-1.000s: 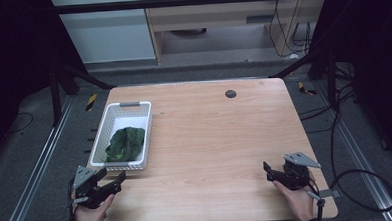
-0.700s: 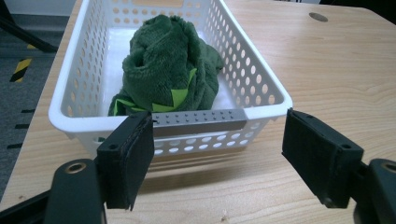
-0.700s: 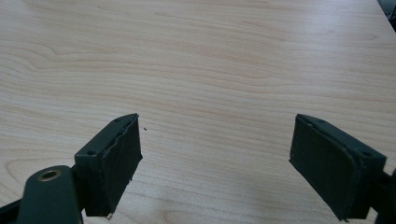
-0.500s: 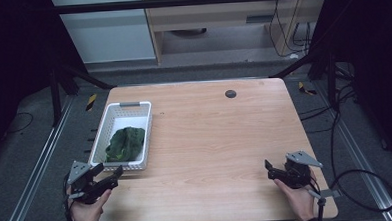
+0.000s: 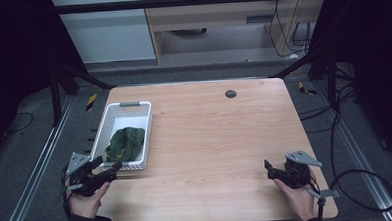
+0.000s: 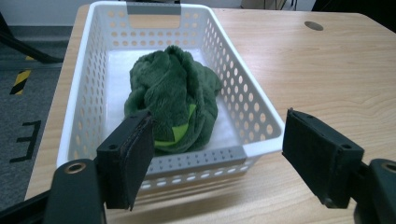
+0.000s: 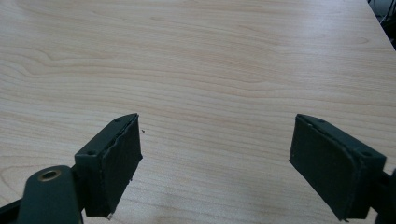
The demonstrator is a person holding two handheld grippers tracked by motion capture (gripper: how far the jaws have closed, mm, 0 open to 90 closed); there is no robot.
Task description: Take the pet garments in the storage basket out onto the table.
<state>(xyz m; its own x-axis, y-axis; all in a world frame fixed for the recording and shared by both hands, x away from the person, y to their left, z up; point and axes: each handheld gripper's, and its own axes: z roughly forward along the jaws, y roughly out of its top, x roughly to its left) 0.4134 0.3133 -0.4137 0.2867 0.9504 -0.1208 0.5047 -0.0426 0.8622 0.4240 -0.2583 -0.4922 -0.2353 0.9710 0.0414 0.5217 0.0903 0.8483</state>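
Wooden worktop (image 5: 210,140), high view. White perforated basket (image 5: 115,119) sits on the left side of it, long axis running near to far, grey handle strip at the far end and another at the near end. Inside the basket: crumpled dark green plush cloth (image 5: 126,143), with a bright green patch showing in the left gripper view (image 6: 180,135). Cloth lies toward the near half of the basket, resting on the basket floor.

Left tongs (image 5: 105,172) at the near-left corner of the worktop, held by the person's left hand (image 5: 85,198), jaws pointing right and far at the basket's near end, just beside it. In the left gripper view the jaws are spread wide, nothing between them, basket's near wall (image 6: 196,158) framed in the gap; touching or not, cannot tell.

Right tongs (image 5: 272,168) near the near-right edge, held by the right hand (image 5: 298,198), pointing left over bare wood. Right gripper view: jaws spread wide, empty, only wood grain between. Grey three-cornered plate on top of each.

Small dark round hole (image 5: 230,94) in the worktop at the far middle. Cables trail on the floor (image 5: 355,133) to the right.
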